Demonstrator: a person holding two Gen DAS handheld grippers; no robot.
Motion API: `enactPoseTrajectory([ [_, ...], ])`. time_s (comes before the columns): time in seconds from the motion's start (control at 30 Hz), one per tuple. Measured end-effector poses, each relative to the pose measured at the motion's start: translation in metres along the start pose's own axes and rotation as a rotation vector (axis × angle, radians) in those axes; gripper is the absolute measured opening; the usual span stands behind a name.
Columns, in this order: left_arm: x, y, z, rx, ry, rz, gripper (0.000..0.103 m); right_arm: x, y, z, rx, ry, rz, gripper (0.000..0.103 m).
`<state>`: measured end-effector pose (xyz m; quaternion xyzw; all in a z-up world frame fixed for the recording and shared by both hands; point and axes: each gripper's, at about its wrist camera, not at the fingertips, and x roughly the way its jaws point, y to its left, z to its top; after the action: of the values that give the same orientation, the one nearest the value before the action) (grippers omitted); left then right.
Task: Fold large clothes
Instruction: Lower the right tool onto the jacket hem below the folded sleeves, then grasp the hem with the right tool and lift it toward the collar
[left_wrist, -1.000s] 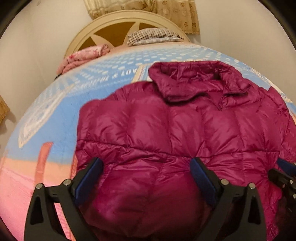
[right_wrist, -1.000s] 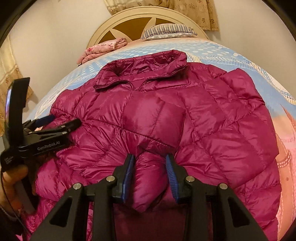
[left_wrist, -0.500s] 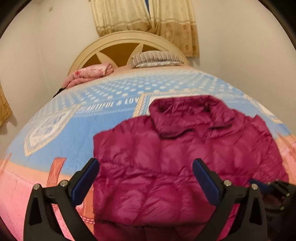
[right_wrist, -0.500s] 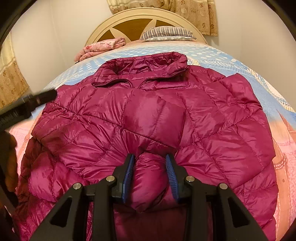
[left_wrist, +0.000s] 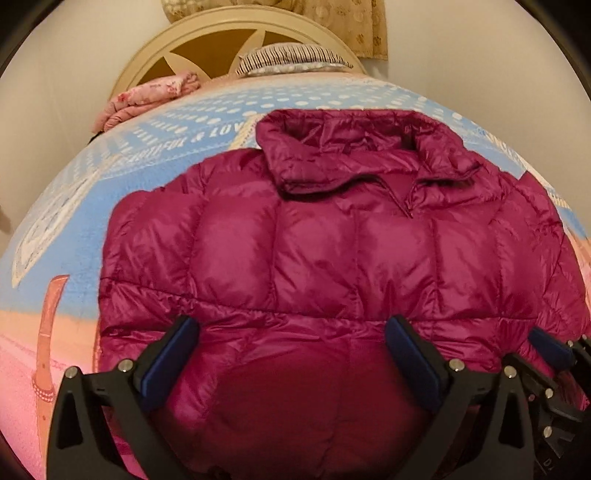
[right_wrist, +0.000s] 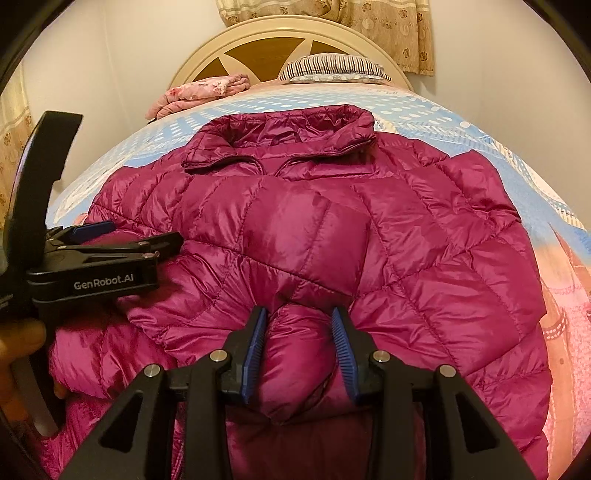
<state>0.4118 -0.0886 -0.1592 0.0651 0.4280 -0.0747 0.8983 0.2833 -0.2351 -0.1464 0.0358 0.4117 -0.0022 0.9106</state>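
Magenta quilted puffer jacket (right_wrist: 369, 229) lies front-up across the bed (left_wrist: 74, 229), collar (right_wrist: 280, 140) toward frame top, shiny, puffy, creased. Right gripper (right_wrist: 299, 347) at bottom center is clamped on a bulging fold near the hem. Left gripper (left_wrist: 291, 354) spread wide above the jacket, gripping nothing.

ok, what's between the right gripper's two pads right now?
A puffed fold of the magenta down jacket, apparently a sleeve end, sits between the right gripper pads, pressed from both sides. Right wrist view shows it.
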Motion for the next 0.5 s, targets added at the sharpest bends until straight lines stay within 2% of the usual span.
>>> enactPoseTrajectory([
  [0.13,0.0085,0.0039,-0.0004,-0.027,0.025,-0.038,0.103,0.0002,0.0011,-0.0001,-0.003,0.000,-0.007,0.040],
  [0.5,0.0066,0.0043,-0.0049,-0.032,0.009,-0.032,0.103,0.0016,-0.0001,0.0000,0.000,0.006,-0.018,0.045],
])
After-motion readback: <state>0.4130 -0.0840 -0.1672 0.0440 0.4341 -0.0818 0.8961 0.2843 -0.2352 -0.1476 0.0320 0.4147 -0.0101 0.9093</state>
